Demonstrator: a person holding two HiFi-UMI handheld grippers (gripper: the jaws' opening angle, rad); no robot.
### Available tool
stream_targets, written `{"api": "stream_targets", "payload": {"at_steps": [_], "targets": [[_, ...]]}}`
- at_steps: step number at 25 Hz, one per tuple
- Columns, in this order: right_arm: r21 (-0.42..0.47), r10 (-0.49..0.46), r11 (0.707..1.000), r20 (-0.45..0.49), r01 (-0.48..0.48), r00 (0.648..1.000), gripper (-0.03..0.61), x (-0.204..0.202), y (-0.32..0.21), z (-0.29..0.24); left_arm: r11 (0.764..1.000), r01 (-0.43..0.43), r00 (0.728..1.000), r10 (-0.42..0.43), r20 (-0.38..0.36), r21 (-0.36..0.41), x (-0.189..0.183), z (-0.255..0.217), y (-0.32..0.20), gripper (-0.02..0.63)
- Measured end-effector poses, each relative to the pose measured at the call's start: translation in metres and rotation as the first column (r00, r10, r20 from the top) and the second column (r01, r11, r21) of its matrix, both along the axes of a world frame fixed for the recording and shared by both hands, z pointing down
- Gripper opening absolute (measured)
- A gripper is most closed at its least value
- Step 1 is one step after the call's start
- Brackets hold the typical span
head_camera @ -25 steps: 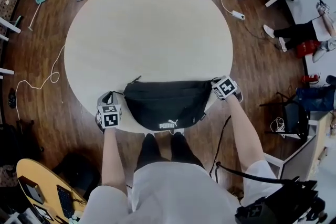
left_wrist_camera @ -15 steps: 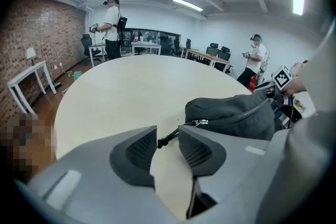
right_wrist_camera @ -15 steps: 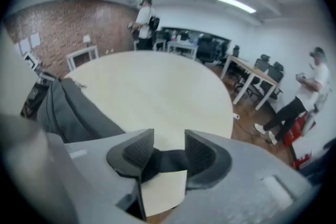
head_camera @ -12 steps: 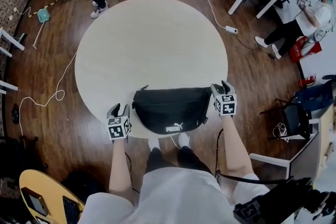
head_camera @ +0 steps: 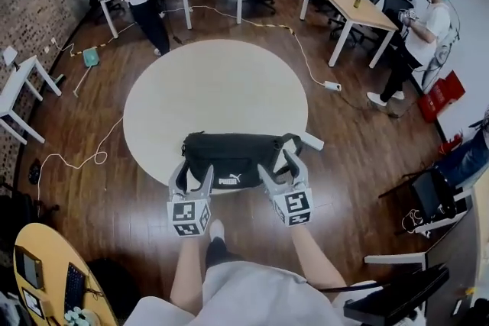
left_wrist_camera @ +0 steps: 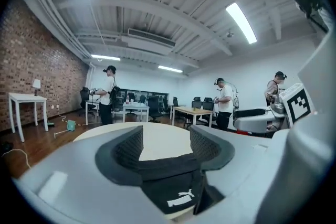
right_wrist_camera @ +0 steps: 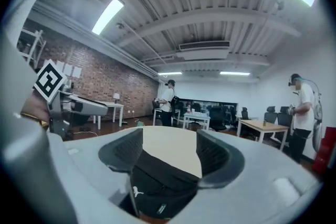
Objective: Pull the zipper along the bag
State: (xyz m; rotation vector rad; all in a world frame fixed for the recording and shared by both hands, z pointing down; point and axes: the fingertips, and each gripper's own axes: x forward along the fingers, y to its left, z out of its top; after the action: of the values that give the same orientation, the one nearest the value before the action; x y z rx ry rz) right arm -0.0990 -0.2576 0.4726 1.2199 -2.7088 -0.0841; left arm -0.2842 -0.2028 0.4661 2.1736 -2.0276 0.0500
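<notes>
Now left gripper [head_camera: 195, 178] and right gripper [head_camera: 281, 168], jaws just opened and holding nothing, hover near the black fabric waist bag [head_camera: 235, 156], seemingly freeing it.

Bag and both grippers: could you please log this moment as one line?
left gripper: jaws just opened, empty | right gripper: jaws just opened, empty | bag: on table, unheld

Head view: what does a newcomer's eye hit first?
The black Puma waist bag, lying at the near edge of the round table. On the person's side of it hover the left hand-held gripper and the right hand-held gripper, whose jaws have just been opening and grip nothing.
</notes>
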Motion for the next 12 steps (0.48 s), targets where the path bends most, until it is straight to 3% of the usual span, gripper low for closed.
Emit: {"api": "stream_targets", "payload": {"at_steps": [2, 4, 5, 8, 10, 12], "targets": [[0.016, -0.051, 0.999, 0.018, 0.051, 0.999, 0.299, 0.023, 0.048, -0.018, 0.999, 0.044, 0.998, -0.045, 0.044, 0.030, 0.046, -0.016, 0.039, 0.291], [0.021, -0.078, 0.997, 0.061, 0.077, 0.995, 0.299, 0.056, 0.093, -0.030, 0.996, 0.080, 0.985, -0.086, 0.151, 0.044, 0.097, -0.026, 0.080, 0.215], [0.021, -0.097, 0.995, 0.086, 0.096, 0.992, 0.299, 0.068, 0.113, -0.033, 0.995, 0.080, 0.978, -0.089, 0.187, 0.055, 0.121, -0.030, 0.100, 0.211], [0.012, -0.173, 0.985, 0.117, 0.173, 0.978, 0.299, 0.084, 0.173, -0.033, 0.996, 0.081, 0.986, -0.087, 0.140, 0.044, 0.163, -0.029, 0.157, 0.216], [0.028, -0.195, 0.981, 0.100, 0.194, 0.976, 0.298, 0.088, 0.203, -0.040, 0.993, 0.109, 0.988, -0.114, 0.108, 0.045, 0.168, -0.034, 0.186, 0.216], [0.053, -0.198, 0.979, 0.068, 0.195, 0.978, 0.298, 0.090, 0.223, -0.053, 0.986, 0.139, 0.984, -0.148, 0.097, 0.094, 0.165, -0.051, 0.208, 0.211]]}}
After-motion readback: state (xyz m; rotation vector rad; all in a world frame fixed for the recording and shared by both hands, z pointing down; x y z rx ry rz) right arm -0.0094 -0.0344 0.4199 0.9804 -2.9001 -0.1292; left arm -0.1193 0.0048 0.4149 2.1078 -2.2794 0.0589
